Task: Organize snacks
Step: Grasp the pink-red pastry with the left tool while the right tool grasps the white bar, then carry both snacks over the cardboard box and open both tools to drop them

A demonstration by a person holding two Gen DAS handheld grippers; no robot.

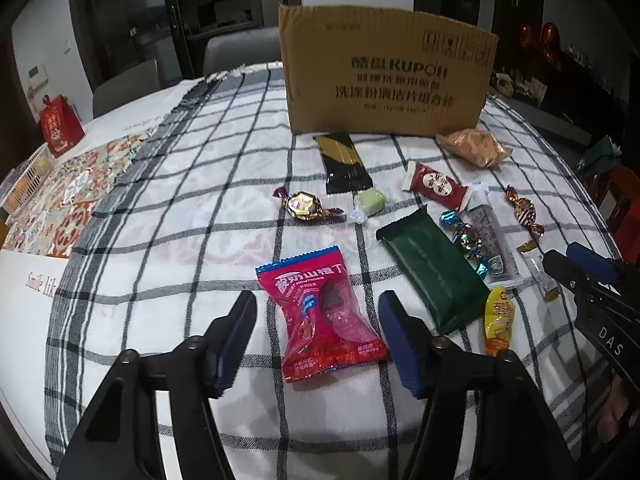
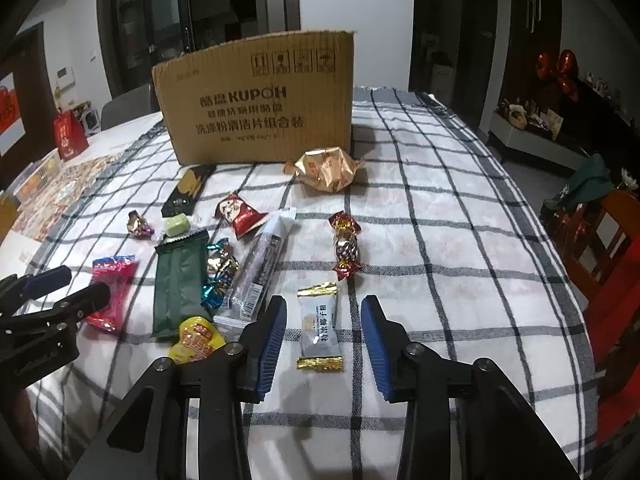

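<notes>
Both wrist cameras look steeply down, close, sharing the cardboard box (image 1: pixel 387 76).

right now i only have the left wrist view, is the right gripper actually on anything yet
Observer: No. A white packet with gold ends lies flat between the right gripper fingers, with cloth showing on both sides of it.
Operator: is it centred
Observer: Roughly. It sits slightly nearer the left finger.
Operator: anything close that could get caught
Observer: A yellow packet lies just outside that left finger, apart from the white one.
</notes>
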